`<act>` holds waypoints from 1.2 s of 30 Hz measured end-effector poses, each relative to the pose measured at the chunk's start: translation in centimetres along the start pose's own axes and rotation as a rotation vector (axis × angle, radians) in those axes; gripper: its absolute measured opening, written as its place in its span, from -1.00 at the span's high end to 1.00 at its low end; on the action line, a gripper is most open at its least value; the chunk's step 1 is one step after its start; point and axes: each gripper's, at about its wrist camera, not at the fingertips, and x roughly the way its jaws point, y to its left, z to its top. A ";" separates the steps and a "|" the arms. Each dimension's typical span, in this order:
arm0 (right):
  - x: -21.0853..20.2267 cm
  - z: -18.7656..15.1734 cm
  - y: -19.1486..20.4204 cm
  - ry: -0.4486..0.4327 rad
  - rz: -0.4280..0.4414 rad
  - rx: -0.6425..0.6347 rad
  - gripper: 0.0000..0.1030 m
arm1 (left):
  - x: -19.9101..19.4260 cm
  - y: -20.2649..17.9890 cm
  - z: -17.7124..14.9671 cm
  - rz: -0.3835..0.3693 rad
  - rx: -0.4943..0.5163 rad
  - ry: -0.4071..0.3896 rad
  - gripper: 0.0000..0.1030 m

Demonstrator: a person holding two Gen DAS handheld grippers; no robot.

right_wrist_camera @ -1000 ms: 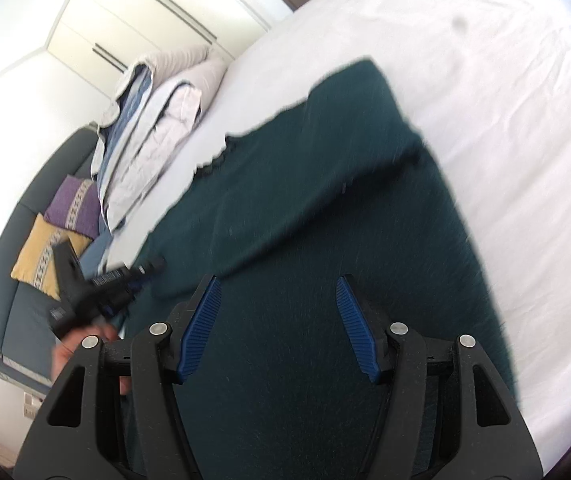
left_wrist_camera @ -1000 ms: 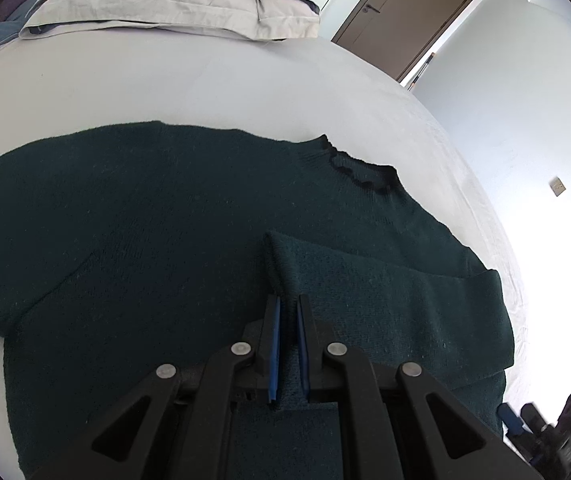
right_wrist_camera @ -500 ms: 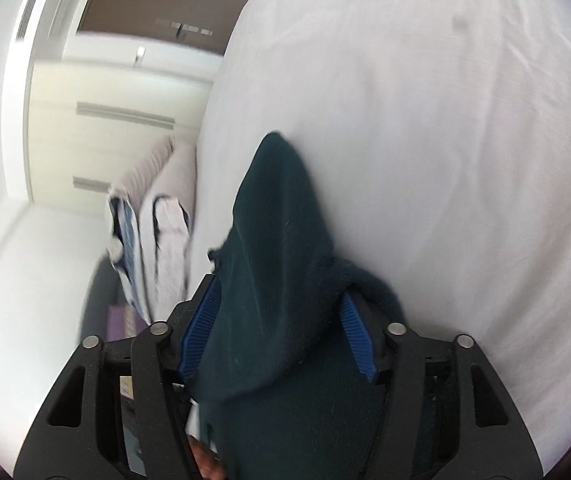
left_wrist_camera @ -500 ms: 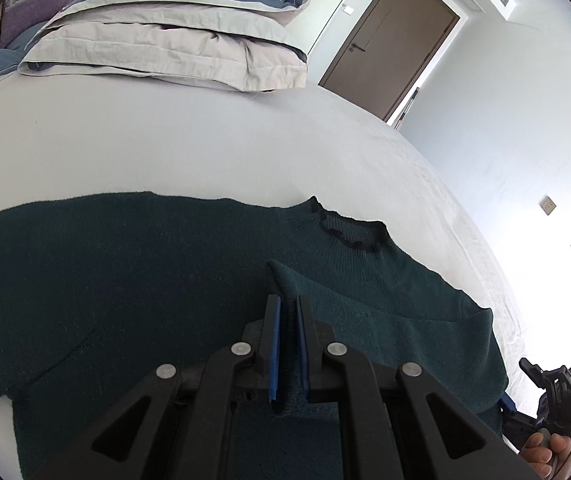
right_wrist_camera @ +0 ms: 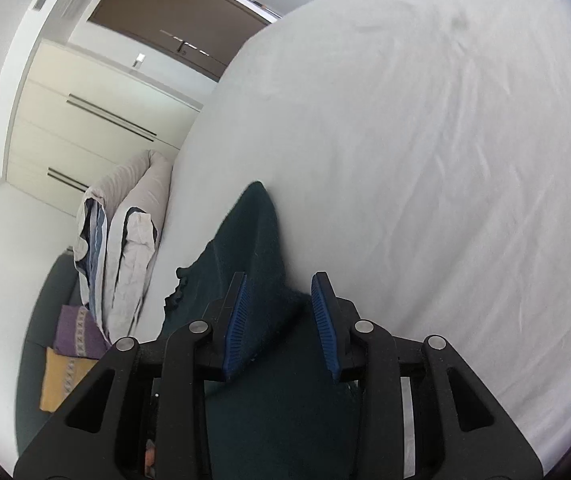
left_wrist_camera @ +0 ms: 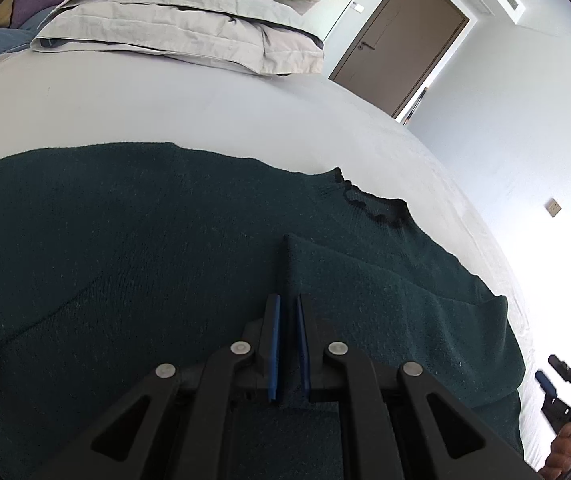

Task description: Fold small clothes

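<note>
Left wrist view: sitting on the left gripper (left_wrist_camera: 287,308), looking forward and down, close over the green sweater (left_wrist_camera: 125,240); far off are pillows (left_wrist_camera: 189,28) and a door (left_wrist_camera: 401,40).
Right wrist view: sitting on the right gripper (right_wrist_camera: 279,300), looking down, close over the sweater's (right_wrist_camera: 257,240) edge and the white bed (right_wrist_camera: 425,160).
Both are showing: sweater, bed, pillows, door.
</note>
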 end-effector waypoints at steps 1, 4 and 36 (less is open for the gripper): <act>0.6 0.7 1.1 0.013 -0.022 -0.051 0.35 | 0.1 0.2 0.0 -0.009 -0.009 0.000 0.81; 4.5 2.8 5.0 0.089 -0.131 -0.227 0.09 | 0.1 0.7 0.0 -0.034 -0.031 0.001 0.81; 7.8 0.1 3.2 0.113 -0.309 -0.497 0.48 | 0.0 1.2 -0.6 -0.021 -0.054 -0.029 0.79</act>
